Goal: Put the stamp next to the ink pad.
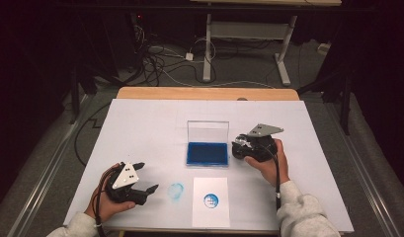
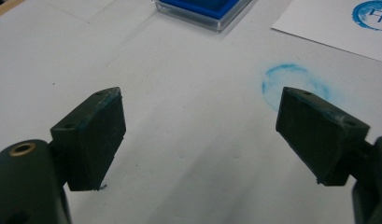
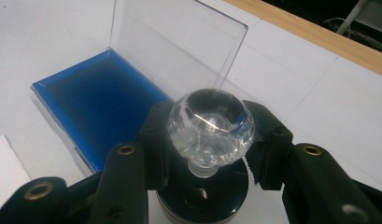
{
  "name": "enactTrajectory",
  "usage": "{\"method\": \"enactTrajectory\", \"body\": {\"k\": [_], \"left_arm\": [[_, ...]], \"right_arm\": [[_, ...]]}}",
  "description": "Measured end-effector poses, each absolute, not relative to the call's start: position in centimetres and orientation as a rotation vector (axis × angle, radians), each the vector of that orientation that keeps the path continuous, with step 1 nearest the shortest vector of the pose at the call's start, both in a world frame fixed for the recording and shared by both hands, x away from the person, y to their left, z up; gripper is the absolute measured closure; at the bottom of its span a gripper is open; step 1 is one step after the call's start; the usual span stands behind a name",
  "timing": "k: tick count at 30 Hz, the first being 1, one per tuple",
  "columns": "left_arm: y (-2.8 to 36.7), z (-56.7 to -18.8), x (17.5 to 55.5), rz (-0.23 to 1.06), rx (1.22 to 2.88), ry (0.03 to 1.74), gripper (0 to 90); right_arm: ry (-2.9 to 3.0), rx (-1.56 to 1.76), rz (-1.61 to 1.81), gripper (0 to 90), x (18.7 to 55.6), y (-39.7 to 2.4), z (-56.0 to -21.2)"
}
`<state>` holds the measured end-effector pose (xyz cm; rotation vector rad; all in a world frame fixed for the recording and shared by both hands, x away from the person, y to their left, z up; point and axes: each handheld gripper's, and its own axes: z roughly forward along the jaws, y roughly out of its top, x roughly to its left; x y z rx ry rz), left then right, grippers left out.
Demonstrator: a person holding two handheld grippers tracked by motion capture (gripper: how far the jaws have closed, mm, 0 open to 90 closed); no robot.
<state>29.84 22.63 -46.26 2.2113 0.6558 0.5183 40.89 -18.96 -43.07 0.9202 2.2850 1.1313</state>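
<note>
From above your side you look forward and down on the whole table (image 1: 140, 118), while your two gripper cameras sit close and low, both sharing with it the blue ink pad (image 1: 207, 153) (image 2: 202, 9) (image 3: 100, 112).

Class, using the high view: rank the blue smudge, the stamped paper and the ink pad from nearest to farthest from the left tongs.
1. Blue smudge, on the table just right of the left tongs.
2. Stamped paper, further right.
3. Ink pad, beyond, toward the table's middle.
</note>
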Motion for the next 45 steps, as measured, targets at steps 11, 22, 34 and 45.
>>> {"method": "enactTrajectory", "body": {"k": [11, 22, 34, 45], "left_arm": [[22.5, -46.3, 29.9, 0.514, 2.218, 0.65, 15.6], [22.6, -46.3, 29.9, 0.513, 2.212, 0.659, 15.6], [22.5, -46.3, 30.0, 0.51, 2.219, 0.655, 15.6], [22.4, -46.4, 30.1, 0.504, 2.221, 0.659, 15.7]], "right_arm": [[2.333, 0.921, 1.101, 55.7, 41.1, -18.8, -44.1], [2.337, 0.93, 1.076, 55.4, 41.1, -19.1, -44.5], [2.348, 0.934, 1.045, 50.8, 40.9, -19.1, -44.5], [2.3, 0.897, 1.042, 41.6, 40.5, -19.0, -43.7]]}}
